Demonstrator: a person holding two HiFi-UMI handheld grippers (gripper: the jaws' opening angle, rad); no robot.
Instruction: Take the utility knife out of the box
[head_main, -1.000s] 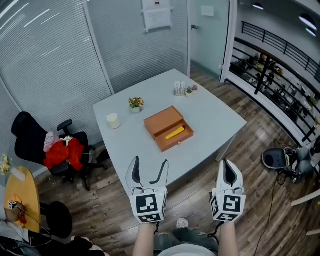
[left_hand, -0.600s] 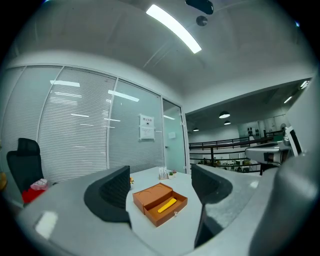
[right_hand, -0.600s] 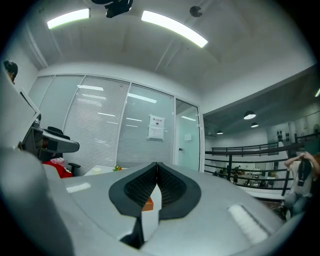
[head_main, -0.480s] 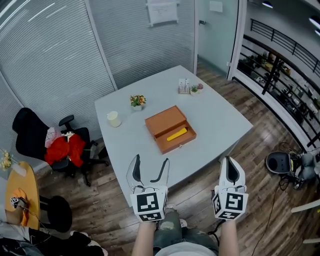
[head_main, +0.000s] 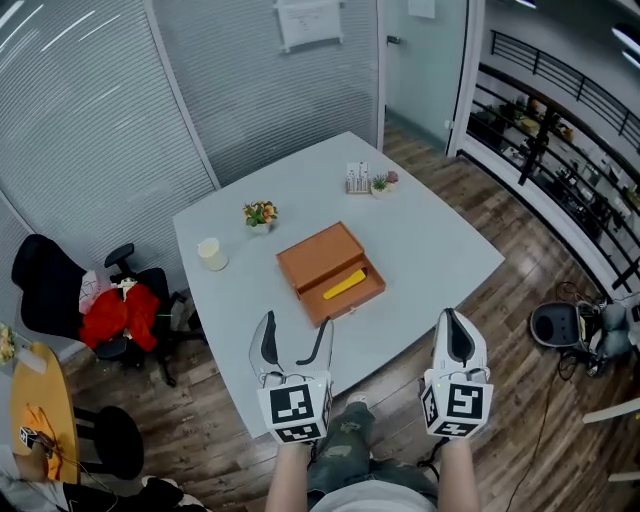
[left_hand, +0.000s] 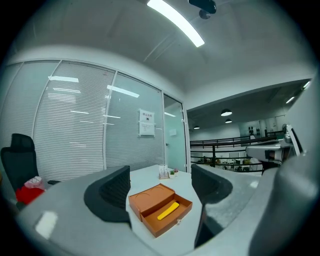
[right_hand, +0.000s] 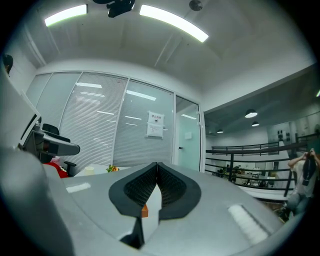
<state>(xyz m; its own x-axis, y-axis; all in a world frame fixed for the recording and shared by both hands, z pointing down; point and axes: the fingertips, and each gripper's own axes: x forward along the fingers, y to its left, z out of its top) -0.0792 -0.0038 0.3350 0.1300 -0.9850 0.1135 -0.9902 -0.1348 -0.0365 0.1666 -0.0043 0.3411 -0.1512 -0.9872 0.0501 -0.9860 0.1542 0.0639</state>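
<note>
An open orange box (head_main: 316, 258) lies in the middle of the pale grey table (head_main: 430, 235), lid folded back. Inside its tray rests a yellow utility knife (head_main: 344, 286). The left gripper view frames the box (left_hand: 150, 200) and the knife (left_hand: 168, 211) between its jaws. My left gripper (head_main: 296, 341) hangs open off the table's near edge, short of the box. My right gripper (head_main: 451, 340) is shut, empty, near the table's front right edge. In the right gripper view its pads (right_hand: 150, 189) meet, and a sliver of orange box (right_hand: 144, 211) shows below them.
A white cup (head_main: 211, 254) and a small flower pot (head_main: 259, 214) stand on the table's far left. A card holder and tiny plants (head_main: 366, 181) sit at the far edge. A black chair with red cloth (head_main: 115, 315) stands left of the table. Wooden floor surrounds it.
The head view has come nearer and shifted a little, so the table and box look larger and lower in frame. Both grippers keep their places and jaw states.
</note>
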